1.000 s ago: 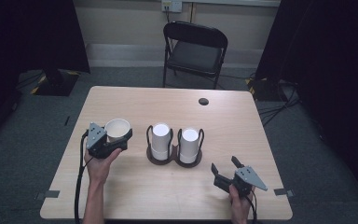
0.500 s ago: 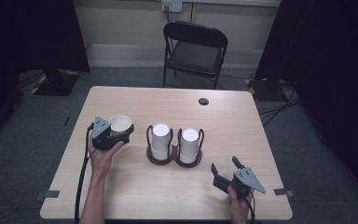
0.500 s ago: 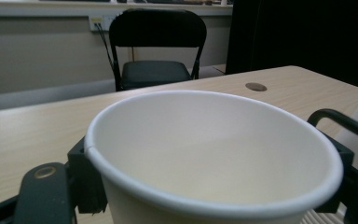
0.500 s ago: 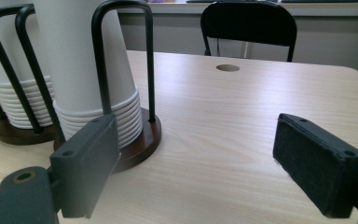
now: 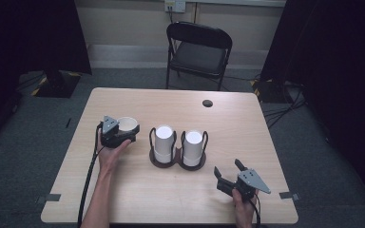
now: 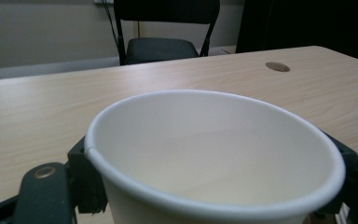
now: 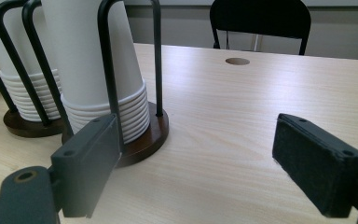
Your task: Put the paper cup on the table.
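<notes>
Pale wood formed the surface (image 5: 138,199), with a black folding chair (image 5: 197,50) set beyond its far edge and dark curtains at either side; at the left, a white paper cup (image 5: 127,125) was seen upright and mouth up between the jaws of the left claw (image 5: 126,132), to the left of the holder and apart from it; in the left gripper view the cup's rim (image 6: 214,140) was flanked by a jaw on each side, and the jaws had just been opening, so the pads were judged to be no longer pressing on the cup; whether the cup already stood on the wood could not be told. In the middle, two stacks of upturned white cups (image 5: 164,142) were kept in a dark wire holder (image 5: 178,162). At the right, the right claw (image 5: 228,172) was held low near the front edge with its jaws spread wide and nothing between them, aimed toward the holder. The step in hand was judged to be the setting down and release of the single cup; a straight withdrawal of the left claw would be called for next, so that the light cup is not tipped.
</notes>
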The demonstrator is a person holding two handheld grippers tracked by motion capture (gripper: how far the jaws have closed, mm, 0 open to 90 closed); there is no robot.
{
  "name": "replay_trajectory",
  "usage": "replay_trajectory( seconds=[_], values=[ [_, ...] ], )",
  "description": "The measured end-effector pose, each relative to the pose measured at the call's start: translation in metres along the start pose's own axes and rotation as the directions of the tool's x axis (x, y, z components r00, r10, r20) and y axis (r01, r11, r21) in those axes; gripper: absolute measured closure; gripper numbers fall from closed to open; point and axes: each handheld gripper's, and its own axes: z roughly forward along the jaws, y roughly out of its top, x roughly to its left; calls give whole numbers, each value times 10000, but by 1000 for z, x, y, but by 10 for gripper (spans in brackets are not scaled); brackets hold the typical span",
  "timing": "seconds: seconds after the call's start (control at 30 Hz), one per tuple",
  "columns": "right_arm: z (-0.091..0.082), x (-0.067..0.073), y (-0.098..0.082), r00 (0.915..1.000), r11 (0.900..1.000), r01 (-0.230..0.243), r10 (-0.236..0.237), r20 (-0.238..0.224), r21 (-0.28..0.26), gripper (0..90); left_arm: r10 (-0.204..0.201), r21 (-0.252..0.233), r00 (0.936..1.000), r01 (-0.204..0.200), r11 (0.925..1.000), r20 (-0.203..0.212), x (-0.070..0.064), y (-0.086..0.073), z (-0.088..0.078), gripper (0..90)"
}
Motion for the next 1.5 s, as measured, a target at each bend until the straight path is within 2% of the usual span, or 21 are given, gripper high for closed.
replay_trajectory(
  seconds=[0.23, 0.33, 0.4, 0.53, 0.57, 0.67, 0.77, 0.93, 1.07, 1.2, 1.33, 1.5],
  values=[
    [0, -1, 0, 10000, 10000, -28, 28, -21, 82, 149, 131, 249, 9999, -132, 9996, 22, 0, -4, 5, 198],
    [0, -1, 0, 10000, 10000, -22, 22, -38, 73, 149, 58, 326, 9999, -61, 9994, 93, 0, -6, 6, 177],
    [0, -1, 0, 10000, 10000, -22, 22, -60, 83, 150, 214, 491, 9998, -216, 9986, 33, 0, -6, 6, 173],
    [1, -1, 0, 10000, 10000, -20, 20, -58, 92, 150, 116, 629, 9999, -120, 9979, 70, 0, -8, 6, 172],
    [1, -1, 0, 10000, 10000, -21, 21, -64, 90, 150, 213, 710, 9997, -221, 9972, 116, 0, -8, 6, 172],
    [1, -1, 0, 10000, 9999, -28, 29, -68, 101, 150, 249, 710, 9996, -256, 9971, 114, -1, -8, 6, 172],
    [1, -1, 0, 10000, 10000, -19, 20, -69, 90, 150, 40, 664, 9998, -53, 9978, 199, -2, -8, 6, 167],
    [0, -1, 0, 10000, 10000, -42, 42, -87, -10, 151, 254, 767, 9995, -266, 9967, 161, -3, -13, 6, 162],
    [0, -1, 0, 9999, 10000, -70, 70, -93, 6, 151, 162, 796, 9997, -178, 9967, 205, -3, -18, 5, 156],
    [0, -1, 0, 9999, 10000, -66, 66, -79, 9, 151, 300, 1027, 9993, -320, 9942, 209, -4, -20, 5, 154],
    [0, -1, 0, 9999, 10000, -74, 74, -78, -3, 151, 188, 1172, 9995, -217, 9929, 259, -4, -22, 5, 154],
    [0, -1, 0, 9999, 9999, -101, 101, -99, -9, 151, 489, 1180, 9986, -512, 9917, 217, -6, -24, 3, 155]
  ],
)
